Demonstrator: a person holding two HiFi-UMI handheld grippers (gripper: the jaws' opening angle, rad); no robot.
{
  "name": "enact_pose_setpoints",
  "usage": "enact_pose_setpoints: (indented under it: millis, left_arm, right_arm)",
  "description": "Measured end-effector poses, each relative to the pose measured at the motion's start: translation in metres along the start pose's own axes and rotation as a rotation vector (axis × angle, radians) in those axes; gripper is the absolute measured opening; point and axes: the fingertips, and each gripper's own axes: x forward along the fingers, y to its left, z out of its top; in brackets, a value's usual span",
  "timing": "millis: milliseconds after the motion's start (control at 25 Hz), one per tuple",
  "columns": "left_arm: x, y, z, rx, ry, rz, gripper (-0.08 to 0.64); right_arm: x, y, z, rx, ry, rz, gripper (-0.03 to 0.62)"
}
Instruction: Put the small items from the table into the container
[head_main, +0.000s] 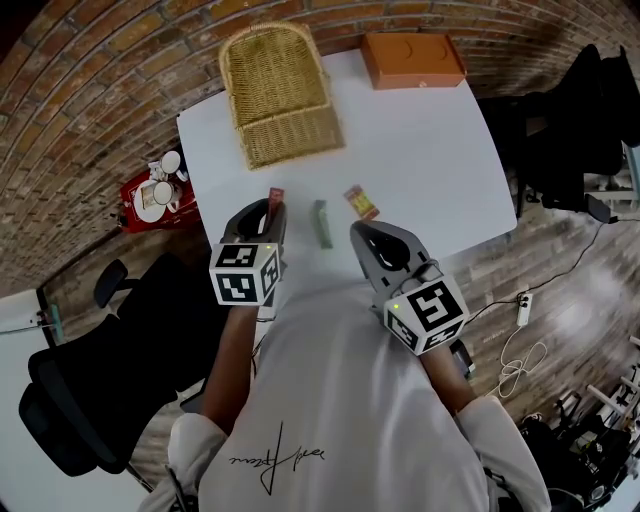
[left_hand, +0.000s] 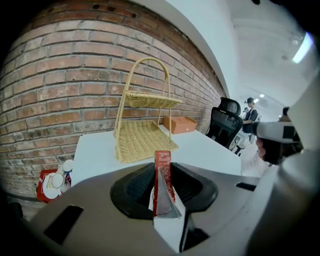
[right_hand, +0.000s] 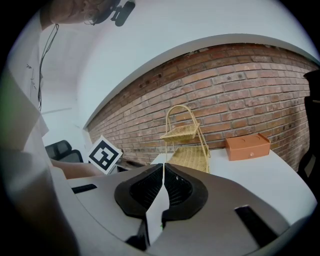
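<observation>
My left gripper (head_main: 271, 208) is shut on a small red packet (left_hand: 162, 181), which stands upright between its pads and is lifted off the white table (head_main: 430, 170). In the head view the red packet (head_main: 276, 195) pokes out past the fingertips. On the table lie a green stick packet (head_main: 322, 224) and a red-and-yellow packet (head_main: 361, 202), just ahead of my right gripper (head_main: 357, 232). That right gripper (right_hand: 163, 175) is shut with nothing in it. The two-tier wicker basket (head_main: 280, 90) stands at the table's far left, and both gripper views show the basket (left_hand: 144, 135) ahead.
An orange box (head_main: 412, 60) sits at the table's far right corner. A red tray with cups (head_main: 152, 195) is on the floor left of the table, and a black office chair (head_main: 85, 385) stands at my left. Cables and a power strip (head_main: 522, 312) lie on the floor to the right.
</observation>
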Motion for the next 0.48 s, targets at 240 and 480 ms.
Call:
enact_pose_setpoints:
  millis: [240,480]
  left_arm:
    - [-0.004,-0.005,0.023,0.027,-0.043,-0.005,0.108]
    - [-0.004,-0.008,0.038,0.033,-0.066,-0.009,0.108]
  right_arm:
    - [0.000,-0.001,-0.001,0.009,-0.003,-0.002,0.023]
    - [-0.001,-0.002,-0.001,0.009,-0.004,0.000,0.023]
